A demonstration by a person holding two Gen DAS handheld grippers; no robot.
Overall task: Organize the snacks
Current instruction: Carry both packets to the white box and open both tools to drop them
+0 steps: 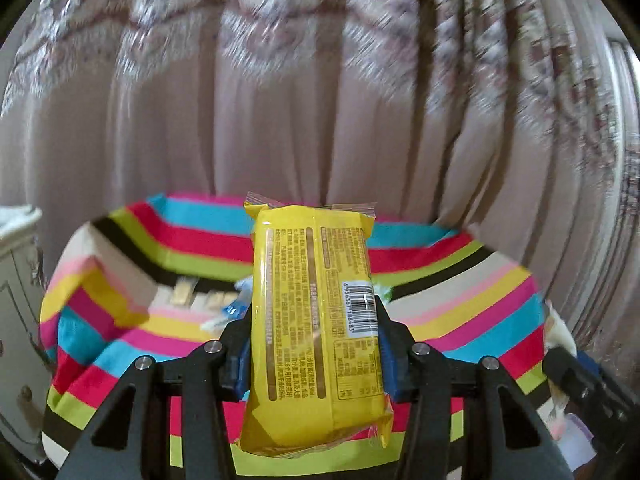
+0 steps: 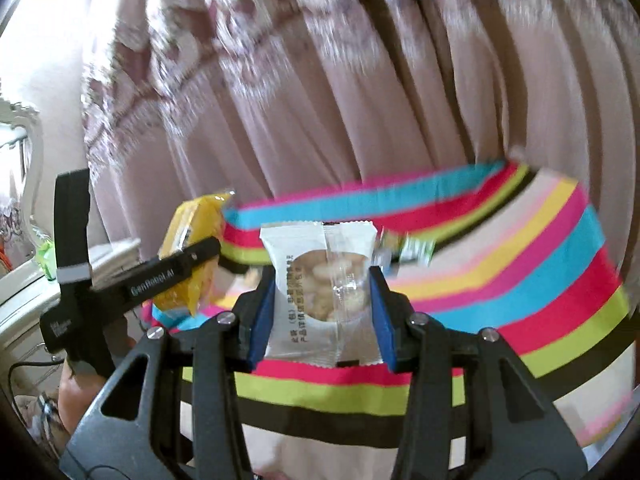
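Observation:
My left gripper (image 1: pixel 314 344) is shut on a long yellow snack packet (image 1: pixel 312 300), which stands upright between the blue pads with its printed back and barcode facing me. Behind and below it is an open fabric bin with bright stripes (image 1: pixel 460 300). In the right wrist view my right gripper (image 2: pixel 322 312) is shut on a small white packet with a clear window showing nuts (image 2: pixel 320 280), held over the same striped bin (image 2: pixel 520 280). The left gripper (image 2: pixel 192 256) with the yellow packet (image 2: pixel 196 224) appears to its left.
Several small snacks (image 1: pixel 188 296) and a blue wrapper (image 1: pixel 234 308) lie inside the bin, and a green-white wrapper (image 2: pixel 408 248) near its far wall. A pink pleated curtain (image 1: pixel 320 100) hangs behind. A white cabinet (image 1: pixel 16 280) stands left.

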